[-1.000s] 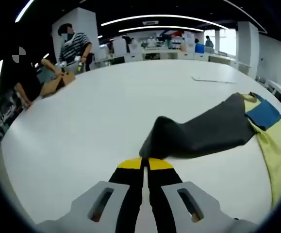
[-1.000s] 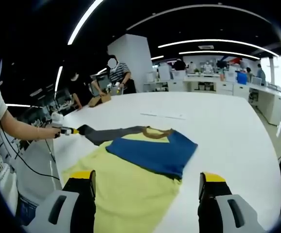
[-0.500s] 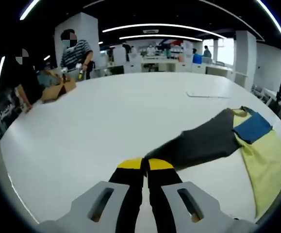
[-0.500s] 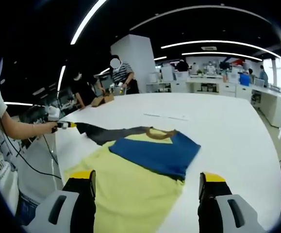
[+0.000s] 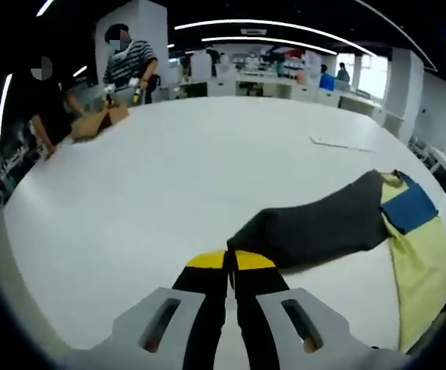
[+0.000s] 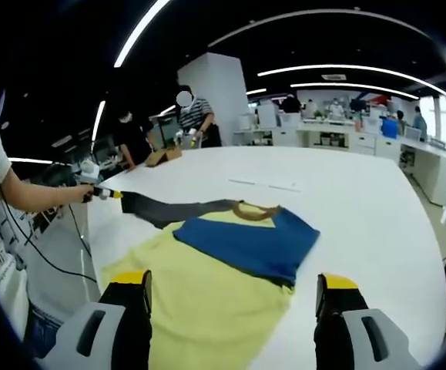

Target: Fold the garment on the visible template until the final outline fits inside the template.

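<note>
No lettering I can read on the garment (image 6: pixel 207 285): yellow body, blue panel, grey sleeve (image 5: pixel 323 223), lying on the white table (image 5: pixel 169 177). My left gripper (image 5: pixel 230 260) is pinched tight on the sleeve's end, which is now stretched higher off the table than a moment ago. My right gripper (image 6: pixel 230 291) hangs wide apart over the yellow hem, holding nothing. People stand at the table's far edge.

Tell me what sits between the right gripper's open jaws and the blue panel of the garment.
In the right gripper view, yellow fabric of the same garment fills the stretch from the right gripper up to the blue panel.
</note>
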Motion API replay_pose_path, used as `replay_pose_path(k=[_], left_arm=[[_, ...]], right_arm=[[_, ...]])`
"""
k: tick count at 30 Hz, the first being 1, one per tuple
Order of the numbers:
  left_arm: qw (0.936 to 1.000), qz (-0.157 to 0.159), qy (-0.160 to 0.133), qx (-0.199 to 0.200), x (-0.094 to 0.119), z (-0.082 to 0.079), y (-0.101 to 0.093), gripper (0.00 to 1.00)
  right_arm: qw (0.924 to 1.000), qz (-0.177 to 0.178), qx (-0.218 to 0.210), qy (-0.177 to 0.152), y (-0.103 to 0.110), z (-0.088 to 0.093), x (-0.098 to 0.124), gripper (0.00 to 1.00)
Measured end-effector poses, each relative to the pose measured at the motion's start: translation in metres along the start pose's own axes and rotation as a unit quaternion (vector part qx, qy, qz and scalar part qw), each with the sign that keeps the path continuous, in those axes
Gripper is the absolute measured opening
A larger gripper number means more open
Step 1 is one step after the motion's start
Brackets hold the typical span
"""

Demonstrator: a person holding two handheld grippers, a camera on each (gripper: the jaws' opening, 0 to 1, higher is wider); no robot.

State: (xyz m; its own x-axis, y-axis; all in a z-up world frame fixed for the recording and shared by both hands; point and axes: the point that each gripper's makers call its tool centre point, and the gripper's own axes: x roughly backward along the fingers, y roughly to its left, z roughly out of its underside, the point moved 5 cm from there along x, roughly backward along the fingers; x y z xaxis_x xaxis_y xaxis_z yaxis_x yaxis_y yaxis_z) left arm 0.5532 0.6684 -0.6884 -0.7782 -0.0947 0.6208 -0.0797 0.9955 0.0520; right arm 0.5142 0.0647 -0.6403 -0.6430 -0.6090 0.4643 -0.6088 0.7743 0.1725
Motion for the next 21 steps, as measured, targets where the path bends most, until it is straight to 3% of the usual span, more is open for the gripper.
replay_pose_path(k=[4,11,21], left_arm=[[0.9999,-0.013,-0.003,-0.01,-0.004,0.004,-0.002,0.04],[0.9995,-0.024,-0.011,-0.018,-0.006,0.015,-0.009,0.28],[0.9992,-0.036,0.01,-0.012,-0.011,0.034,-0.009,0.29]], right_arm=[[1.0,0.003,0.002,0.001,-0.002,-0.001,0.001,0.86],[1.0,0.007,-0.001,0.001,-0.005,0.0,0.002,0.86],[1.0,0.006,0.003,-0.003,-0.005,0.001,0.005,0.89]])
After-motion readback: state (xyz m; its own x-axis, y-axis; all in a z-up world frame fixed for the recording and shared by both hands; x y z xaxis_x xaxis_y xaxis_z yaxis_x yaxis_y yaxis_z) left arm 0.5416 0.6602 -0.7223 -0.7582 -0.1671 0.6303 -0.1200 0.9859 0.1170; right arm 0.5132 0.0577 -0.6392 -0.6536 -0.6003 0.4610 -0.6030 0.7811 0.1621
